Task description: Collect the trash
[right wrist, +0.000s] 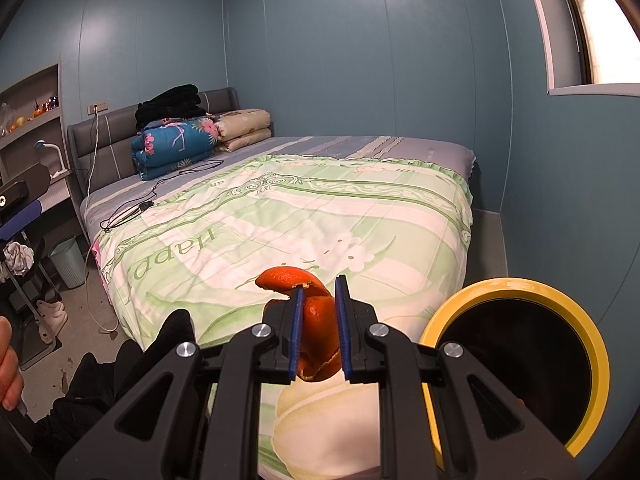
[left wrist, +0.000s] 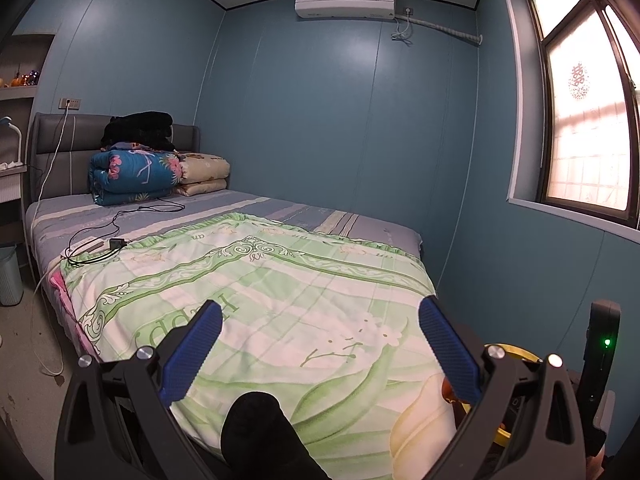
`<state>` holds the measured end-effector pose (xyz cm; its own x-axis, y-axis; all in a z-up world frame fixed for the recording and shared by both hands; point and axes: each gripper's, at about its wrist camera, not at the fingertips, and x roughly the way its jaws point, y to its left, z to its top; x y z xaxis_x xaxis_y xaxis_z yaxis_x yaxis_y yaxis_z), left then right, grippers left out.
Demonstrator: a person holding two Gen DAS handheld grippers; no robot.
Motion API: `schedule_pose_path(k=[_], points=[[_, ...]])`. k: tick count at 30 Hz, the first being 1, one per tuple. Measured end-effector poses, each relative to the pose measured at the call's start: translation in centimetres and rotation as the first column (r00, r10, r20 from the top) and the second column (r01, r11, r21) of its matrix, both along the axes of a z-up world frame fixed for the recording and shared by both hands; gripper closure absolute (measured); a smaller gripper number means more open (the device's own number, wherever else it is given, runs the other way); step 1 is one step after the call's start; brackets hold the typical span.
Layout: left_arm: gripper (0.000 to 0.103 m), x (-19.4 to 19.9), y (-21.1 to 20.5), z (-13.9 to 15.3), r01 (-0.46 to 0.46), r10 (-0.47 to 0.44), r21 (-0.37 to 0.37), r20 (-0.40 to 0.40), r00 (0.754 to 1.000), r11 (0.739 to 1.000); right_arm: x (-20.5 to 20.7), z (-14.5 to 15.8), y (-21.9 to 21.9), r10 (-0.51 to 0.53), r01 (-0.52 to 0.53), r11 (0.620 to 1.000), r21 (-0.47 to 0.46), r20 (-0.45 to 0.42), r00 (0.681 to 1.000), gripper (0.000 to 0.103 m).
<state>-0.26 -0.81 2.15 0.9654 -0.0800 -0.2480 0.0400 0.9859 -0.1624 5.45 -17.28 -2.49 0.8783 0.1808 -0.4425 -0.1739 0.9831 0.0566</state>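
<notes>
Right wrist view puts my right claw [right wrist: 319, 290] in the middle, its blue pads pinched on a curl of orange peel [right wrist: 316, 320]; one end of the peel arches up and over the left pad, the rest hangs down between the fingers. I hold it clear above the bed [right wrist: 280, 208], I judge so it can travel without dragging on the green flowered quilt [right wrist: 304, 216]. Just to the right of that claw sits a yellow-rimmed bin [right wrist: 516, 364], its dark mouth tipped toward me, near enough that a short swing rightward should bring the peel over it. My left claw [left wrist: 320, 350] hangs wide open with nothing between its pads, low over the quilt's near end, probably kept ready for the next scrap. Further out, folded blankets [left wrist: 156, 172] are stacked by the headboard and a black cable [left wrist: 120, 224] trails across the sheet. A pale ribbed wastebasket [right wrist: 69, 261] stands on the floor beside the bed, well apart from the peel
</notes>
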Motion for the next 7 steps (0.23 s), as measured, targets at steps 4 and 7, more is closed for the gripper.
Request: schedule_pose_path(k=[4, 7], points=[[0.008, -0.15, -0.26, -0.01, 0.001, -0.001, 0.003, 0.003, 1.0, 1.0, -0.05, -0.01, 0.0, -0.001, 0.001, 1.0, 0.0, 0.0, 1.0, 0.089], [0.008, -0.1, -0.27, -0.1, 0.004, -0.004, 0.0, -0.002, 1.0, 1.0, -0.01, 0.0, 0.01, 0.0, 0.0, 1.0, -0.001, 0.001, 1.0, 0.089]])
